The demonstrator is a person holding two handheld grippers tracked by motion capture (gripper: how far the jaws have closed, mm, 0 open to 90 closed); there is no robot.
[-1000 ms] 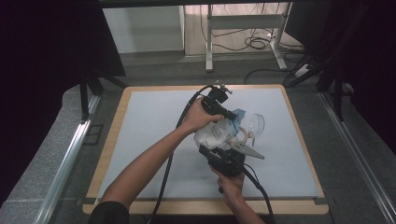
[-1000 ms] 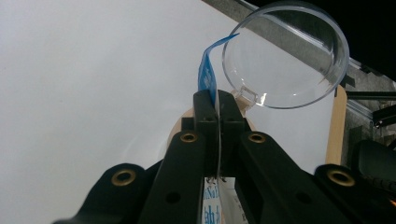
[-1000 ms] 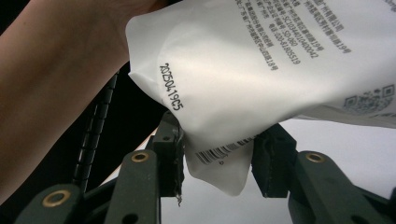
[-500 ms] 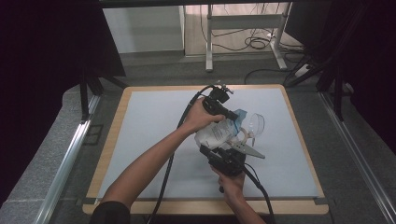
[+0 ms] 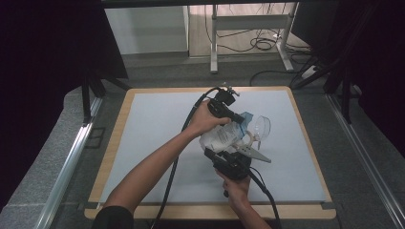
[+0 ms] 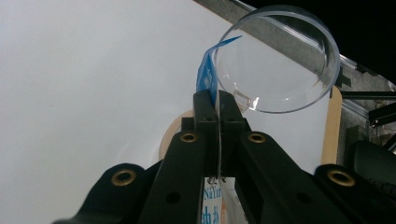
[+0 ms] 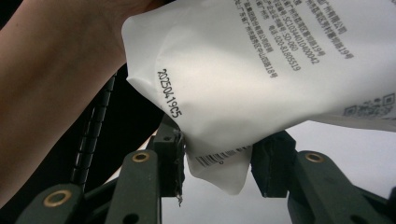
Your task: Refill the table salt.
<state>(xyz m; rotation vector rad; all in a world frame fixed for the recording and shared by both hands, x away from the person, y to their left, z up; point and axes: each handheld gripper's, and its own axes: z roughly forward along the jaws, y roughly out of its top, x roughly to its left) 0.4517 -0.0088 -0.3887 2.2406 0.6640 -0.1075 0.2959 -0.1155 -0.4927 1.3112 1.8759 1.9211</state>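
High view: one white mat (image 5: 157,143) on the table, one white pouch (image 5: 220,137) held mid-mat, tilted toward one clear cup (image 5: 260,128) right of centre. Left gripper (image 6: 217,100) clamped shut on pouch's blue top edge (image 6: 205,77), right at cup rim. Right gripper (image 7: 215,161) pinching pouch's bottom corner, jaws part-closed on it. Best bet: keep top pinch firm, raise bottom end slowly, keep opening over the cup mouth. Two grippers.

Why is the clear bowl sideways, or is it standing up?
Tipped on its side: the clear bowl's round opening faces the left gripper view camera.
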